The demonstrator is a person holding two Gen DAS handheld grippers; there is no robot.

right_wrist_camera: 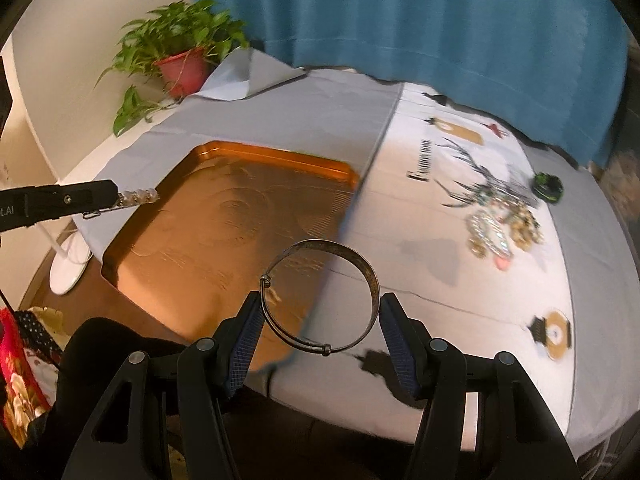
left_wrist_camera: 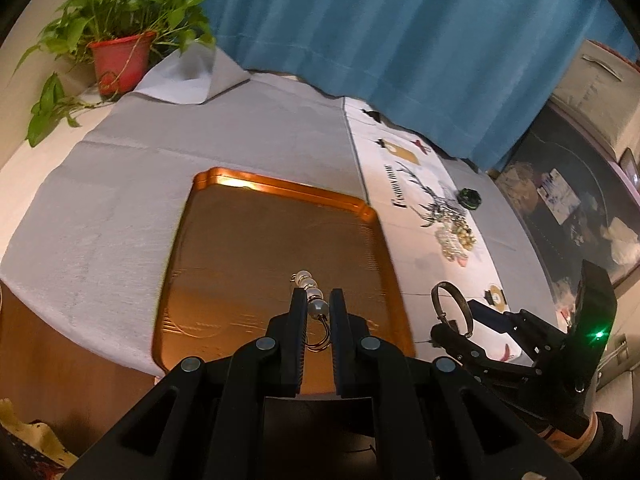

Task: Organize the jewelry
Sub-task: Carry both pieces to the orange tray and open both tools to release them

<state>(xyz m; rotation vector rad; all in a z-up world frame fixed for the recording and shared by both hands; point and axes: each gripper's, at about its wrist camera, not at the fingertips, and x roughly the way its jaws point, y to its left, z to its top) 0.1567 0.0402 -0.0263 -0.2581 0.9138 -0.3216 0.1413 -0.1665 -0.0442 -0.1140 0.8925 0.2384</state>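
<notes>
My left gripper (left_wrist_camera: 317, 300) is shut on a beaded bracelet (left_wrist_camera: 310, 286) of pale round beads with thin wire loops, held above the near half of the copper tray (left_wrist_camera: 280, 188). From the right wrist view the same left gripper (right_wrist_camera: 116, 197) and the beaded bracelet (right_wrist_camera: 140, 196) hang over the tray's (right_wrist_camera: 280, 160) left rim. My right gripper (right_wrist_camera: 318, 306) is shut on a silver bangle (right_wrist_camera: 348, 254), its pads pressing the ring's two sides, above the tray's right edge and the white cloth. In the left view, the right gripper (left_wrist_camera: 450, 326) carries the bangle (left_wrist_camera: 454, 290).
A heap of jewelry (right_wrist_camera: 504, 228) and a green-black ring (right_wrist_camera: 547, 186) lie on the printed white cloth (right_wrist_camera: 440, 272) to the right. A grey cloth (left_wrist_camera: 120, 184) lies under the tray. A potted plant (left_wrist_camera: 122, 56) stands at the back left, against a blue curtain (left_wrist_camera: 400, 40).
</notes>
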